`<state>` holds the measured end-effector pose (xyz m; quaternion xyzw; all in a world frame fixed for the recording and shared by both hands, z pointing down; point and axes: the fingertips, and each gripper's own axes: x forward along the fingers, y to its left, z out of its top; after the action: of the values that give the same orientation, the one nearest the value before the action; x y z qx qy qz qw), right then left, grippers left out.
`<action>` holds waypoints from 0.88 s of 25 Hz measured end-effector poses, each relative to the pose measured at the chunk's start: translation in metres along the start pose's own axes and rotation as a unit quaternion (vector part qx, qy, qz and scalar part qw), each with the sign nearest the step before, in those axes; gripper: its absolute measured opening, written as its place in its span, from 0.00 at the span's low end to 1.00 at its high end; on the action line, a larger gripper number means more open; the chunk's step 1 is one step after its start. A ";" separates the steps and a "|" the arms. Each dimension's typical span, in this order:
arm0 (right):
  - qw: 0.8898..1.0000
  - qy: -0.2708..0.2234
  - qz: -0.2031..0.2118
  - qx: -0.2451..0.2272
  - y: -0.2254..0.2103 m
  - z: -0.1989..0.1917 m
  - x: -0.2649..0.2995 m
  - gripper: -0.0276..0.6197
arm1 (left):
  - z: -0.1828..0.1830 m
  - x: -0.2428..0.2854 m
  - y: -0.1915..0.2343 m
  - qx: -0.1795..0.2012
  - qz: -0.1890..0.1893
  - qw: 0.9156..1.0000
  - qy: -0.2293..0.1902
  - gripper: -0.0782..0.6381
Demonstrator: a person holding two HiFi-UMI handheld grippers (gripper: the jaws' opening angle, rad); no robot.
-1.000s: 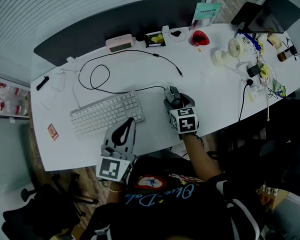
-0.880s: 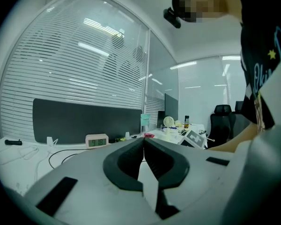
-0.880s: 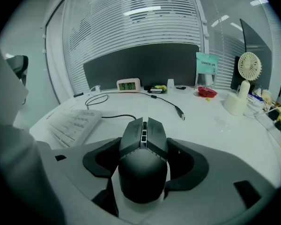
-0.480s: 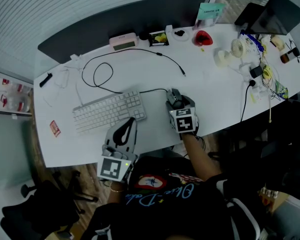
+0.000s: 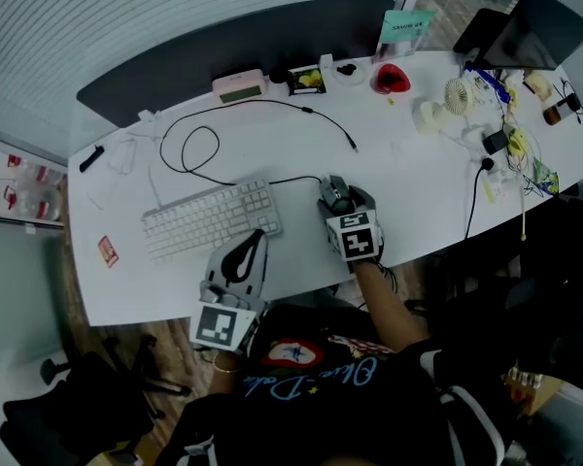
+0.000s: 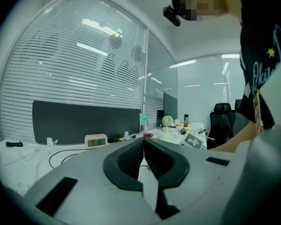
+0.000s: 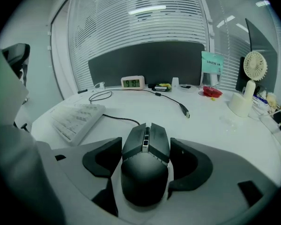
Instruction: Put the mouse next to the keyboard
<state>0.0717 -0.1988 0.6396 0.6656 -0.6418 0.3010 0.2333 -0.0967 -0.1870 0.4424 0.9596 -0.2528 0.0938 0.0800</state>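
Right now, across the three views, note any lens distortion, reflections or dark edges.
Head view: the edge of the desk bows into a curve. Left gripper view: ceiling lights reflect in the window glass. Right gripper view: black rim all round; the mouse is sharp, the blinds curve.

Desk clock (image 6: 95,140) first: its display looks like 9:18 to me. The teal card (image 7: 211,62) carries print, but it's too small for me to read. Cursive lettering runs across the shirt (image 5: 316,379). I make out "Blue" and nothing after it.
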 end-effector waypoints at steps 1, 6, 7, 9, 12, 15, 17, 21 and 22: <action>1.000 -0.005 0.002 -0.002 0.000 0.003 -0.002 0.48 | 0.000 0.001 -0.001 0.001 -0.001 1.000 0.000 0.11; 0.999 -0.050 0.003 0.002 -0.007 0.024 -0.018 0.48 | 0.004 0.007 -0.008 0.005 -0.010 1.000 -0.002 0.11; 0.998 -0.063 0.009 0.005 -0.008 0.030 -0.023 0.48 | 0.006 0.008 -0.008 0.007 -0.011 1.000 -0.003 0.11; 0.996 -0.087 0.020 0.010 -0.009 0.043 -0.035 0.48 | 0.010 0.009 -0.009 0.013 -0.012 1.000 -0.007 0.11; 0.992 -0.122 0.026 0.010 -0.014 0.059 -0.057 0.48 | 0.014 0.013 -0.013 0.023 -0.019 0.999 -0.012 0.11; 0.987 -0.155 0.028 0.011 -0.019 0.076 -0.082 0.48 | 0.020 0.018 -0.019 0.035 -0.032 0.999 -0.019 0.11; 0.984 -0.178 0.026 0.010 -0.021 0.086 -0.100 0.48 | 0.024 0.022 -0.025 0.043 -0.044 0.998 -0.023 0.11; 0.974 -0.226 0.002 0.003 -0.029 0.100 -0.136 0.30 | 0.030 0.031 -0.038 0.054 -0.068 0.996 -0.034 0.11; 0.972 -0.235 -0.005 -0.002 -0.030 0.102 -0.144 0.28 | 0.032 0.033 -0.042 0.057 -0.075 0.995 -0.037 0.11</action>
<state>0.1130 -0.1653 0.4684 0.7202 -0.6762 0.1337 0.0790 -0.0436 -0.1729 0.4144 0.9817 -0.1770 0.0661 0.0228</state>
